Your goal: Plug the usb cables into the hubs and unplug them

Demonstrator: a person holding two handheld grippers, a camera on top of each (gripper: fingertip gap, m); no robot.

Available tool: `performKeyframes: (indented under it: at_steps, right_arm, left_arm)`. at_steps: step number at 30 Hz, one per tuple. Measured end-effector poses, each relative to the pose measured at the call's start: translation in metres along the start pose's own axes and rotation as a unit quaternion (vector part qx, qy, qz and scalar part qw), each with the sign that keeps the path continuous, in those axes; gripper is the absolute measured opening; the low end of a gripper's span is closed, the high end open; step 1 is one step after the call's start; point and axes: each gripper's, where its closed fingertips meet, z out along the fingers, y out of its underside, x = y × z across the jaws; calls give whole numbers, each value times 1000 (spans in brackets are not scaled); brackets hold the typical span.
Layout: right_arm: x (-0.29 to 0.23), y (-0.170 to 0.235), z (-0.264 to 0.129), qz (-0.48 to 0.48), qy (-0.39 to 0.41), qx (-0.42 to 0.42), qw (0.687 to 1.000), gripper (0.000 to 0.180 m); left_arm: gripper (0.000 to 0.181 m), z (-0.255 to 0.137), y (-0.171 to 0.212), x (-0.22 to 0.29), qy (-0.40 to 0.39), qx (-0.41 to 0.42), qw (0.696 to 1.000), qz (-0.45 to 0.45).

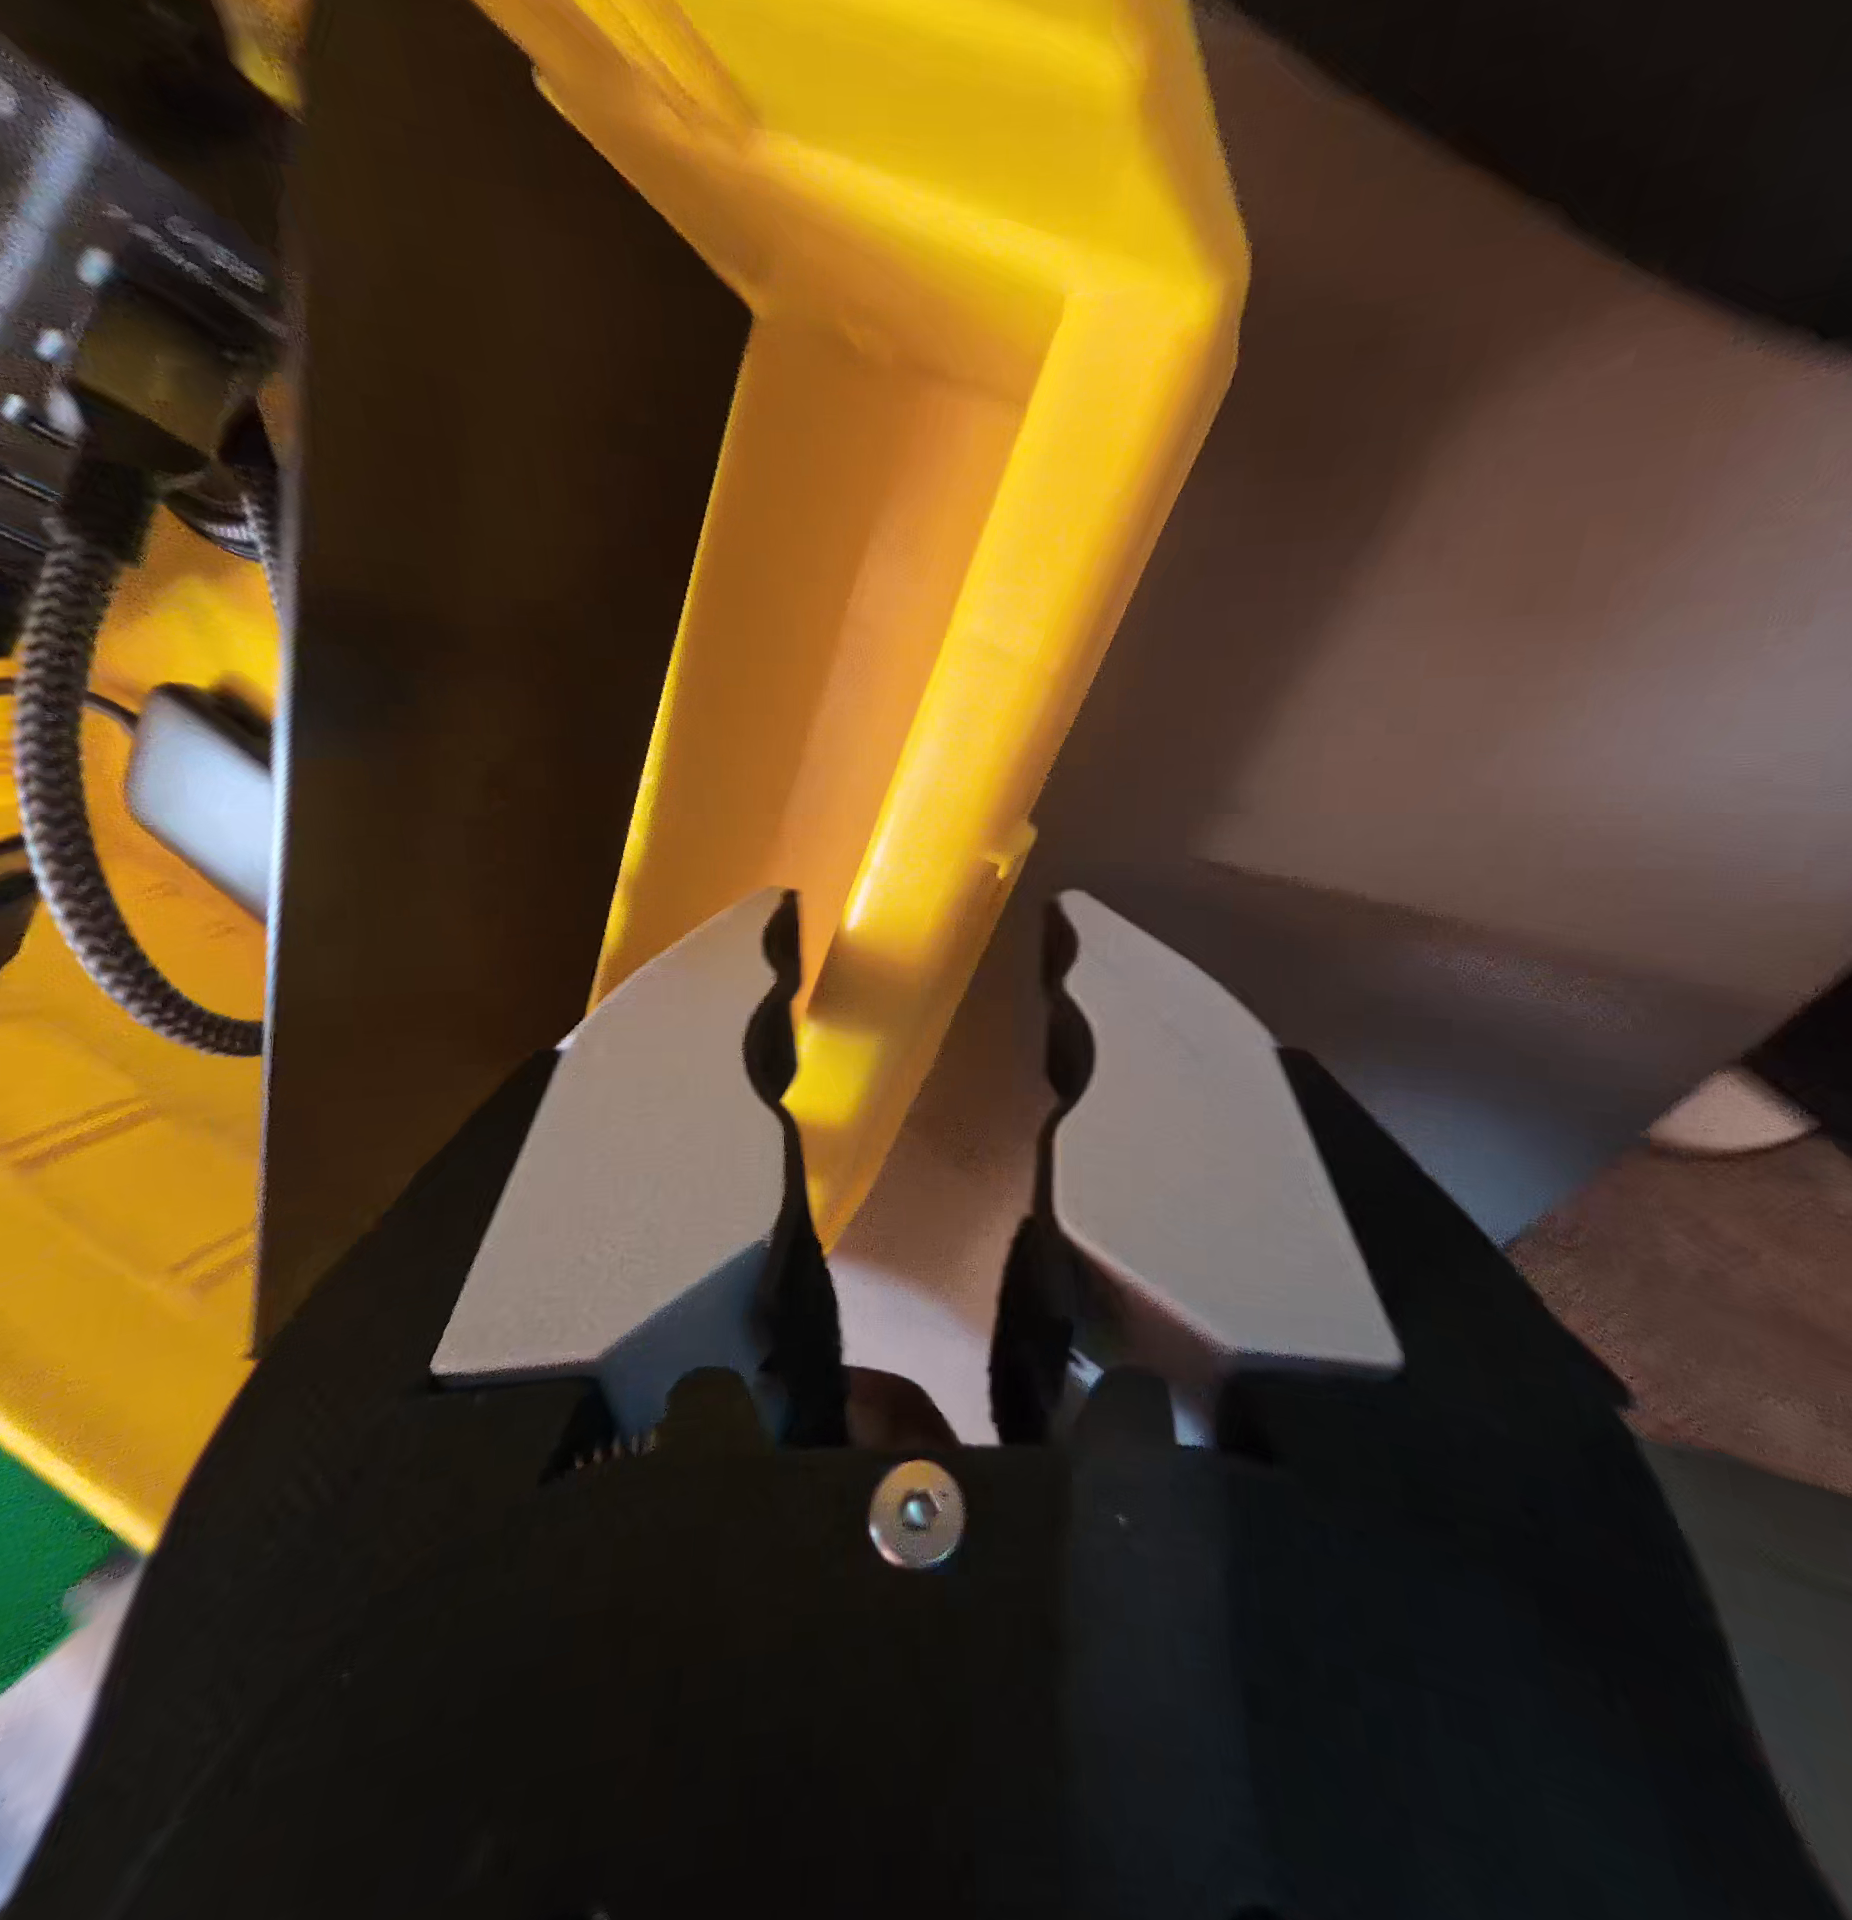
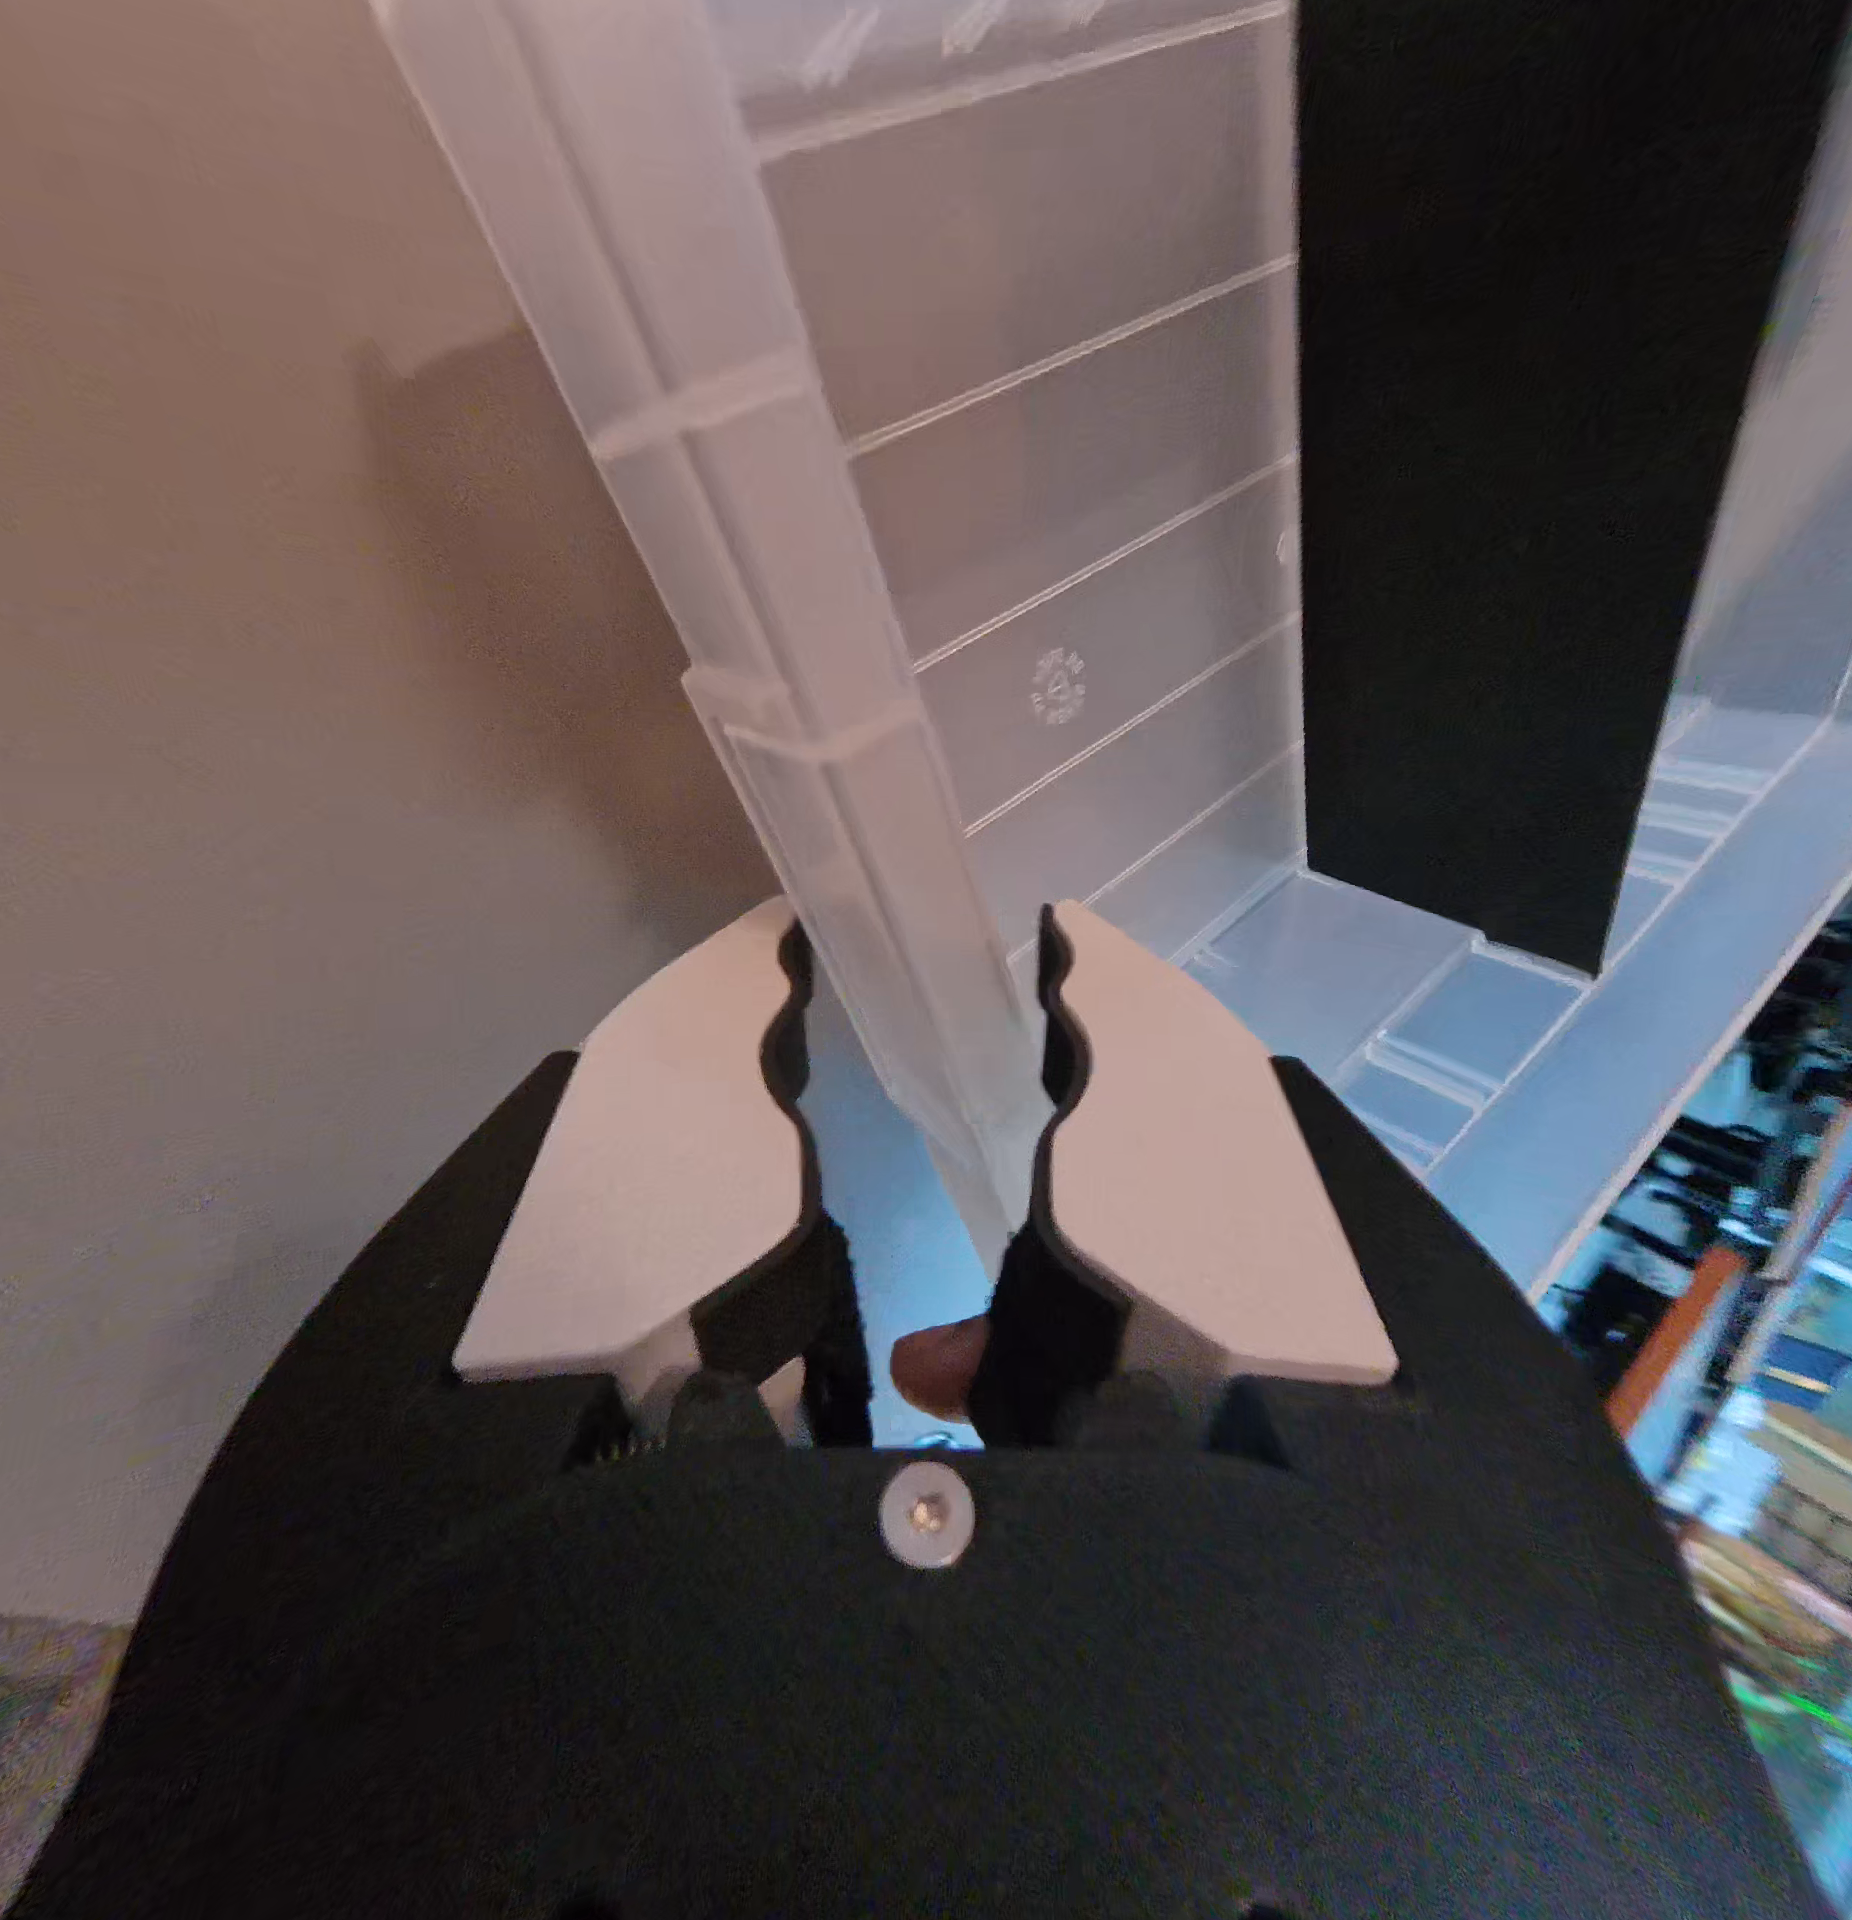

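Note:
My left gripper [image 1: 924,914] is shut on the rim of a yellow bin [image 1: 1109,520], which runs away between its grey fingers. At the far left of the left wrist view a dark USB hub [image 1: 60,312] has a black plug [image 1: 163,384] in it, with a braided cable [image 1: 60,748] looping down over the bin floor beside a small white device [image 1: 200,790]. My right gripper [image 2: 917,925] is shut on the rim of a clear plastic bin [image 2: 714,468]. No hub or cable shows in the right wrist view.
A tall black panel [image 1: 486,623] stands inside the yellow bin, and another black panel [image 2: 1504,468] stands inside the clear bin. Beige surfaces lie behind both bins. A green patch [image 1: 18,1558] shows at lower left. Blurred clutter [image 2: 1784,1195] fills the right edge.

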Motion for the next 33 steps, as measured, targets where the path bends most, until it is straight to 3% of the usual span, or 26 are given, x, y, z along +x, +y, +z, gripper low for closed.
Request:
performKeyframes:
  at_steps: [4,6,8,9,11,15,16,18,21,30,33]
  right_arm:
    - [12,-31,-36,109,4,127,986,66]
    - [21,-58,-62,164,14,226,960,72]
    - [23,-91,-89,208,6,328,921,78]
    - [22,-106,-100,222,-2,368,903,81]
    - [16,-132,-117,237,-18,419,876,89]
    - [-6,-183,-145,229,-62,479,845,100]
    - [-13,-195,-153,229,-74,495,835,100]
    - [-28,-218,-171,223,-105,532,811,101]
    - [-42,-234,-184,208,-122,548,801,102]
    - [-44,-246,-189,197,-132,569,787,94]
    - [-44,-247,-188,192,-128,569,790,93]
  left_arm:
    - [69,-43,-48,-5,28,163,983,-74]
    - [68,-73,-80,-33,-30,263,958,-108]
    - [68,-94,-102,-72,-88,333,918,-195]
    - [68,-97,-110,-90,-80,353,895,-261]
    - [77,-96,-132,-113,18,394,841,-371]
    - [88,-59,-141,-159,188,336,736,-556]
    - [90,-44,-134,-169,181,301,735,-581]
    - [95,-10,-113,-175,145,212,758,-599]
    - [100,13,-95,-174,137,134,769,-610]
    - [83,43,-96,-170,211,134,690,-680]
    - [77,45,-95,-173,214,146,677,-689]
